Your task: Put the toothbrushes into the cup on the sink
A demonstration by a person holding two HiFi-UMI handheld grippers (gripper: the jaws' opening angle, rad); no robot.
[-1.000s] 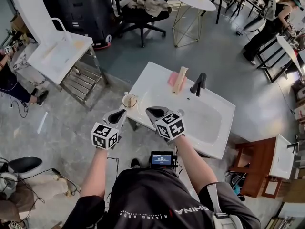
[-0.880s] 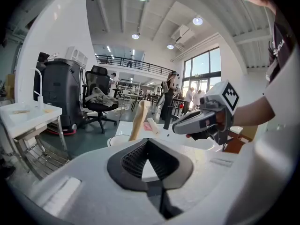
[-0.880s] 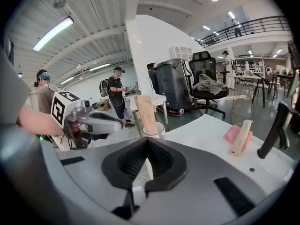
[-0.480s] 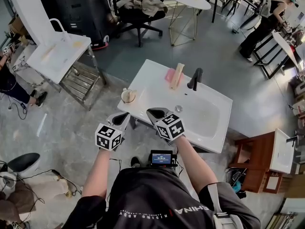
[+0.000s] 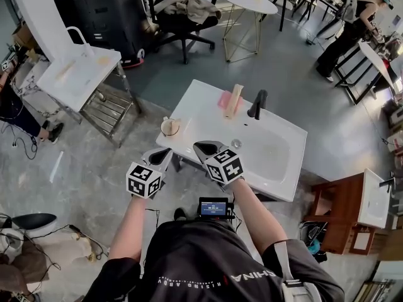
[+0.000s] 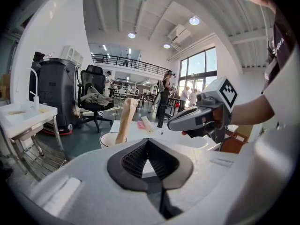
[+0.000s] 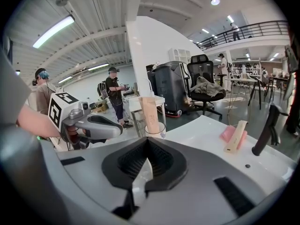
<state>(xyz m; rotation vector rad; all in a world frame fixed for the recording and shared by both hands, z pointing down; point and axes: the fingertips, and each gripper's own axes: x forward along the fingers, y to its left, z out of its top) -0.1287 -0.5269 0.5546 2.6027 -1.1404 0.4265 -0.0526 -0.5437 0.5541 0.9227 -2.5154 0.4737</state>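
Observation:
A clear cup (image 5: 170, 127) stands on the near left corner of the white sink (image 5: 208, 115), with one beige toothbrush pack (image 6: 125, 121) upright in it. A second beige pack (image 5: 234, 100) lies on a pink one (image 5: 223, 101) beside the black faucet (image 5: 257, 104). My left gripper (image 5: 159, 154) hovers just short of the cup, shut and empty. My right gripper (image 5: 204, 148) hangs over the sink's near edge, shut with nothing in it. In the right gripper view the cup (image 7: 154, 129) is ahead to the left, and the two packs (image 7: 234, 136) lie to the right.
A white table with a metal rack (image 5: 79, 74) stands to the left. An office chair (image 5: 182, 8) and a round side table (image 5: 250, 2) are behind the sink, and a wooden cabinet (image 5: 343, 219) is at the right. People stand at the far right and left.
My left gripper has drawn back a little from the cup toward me. The right gripper has barely moved, and the pack stays in the cup.

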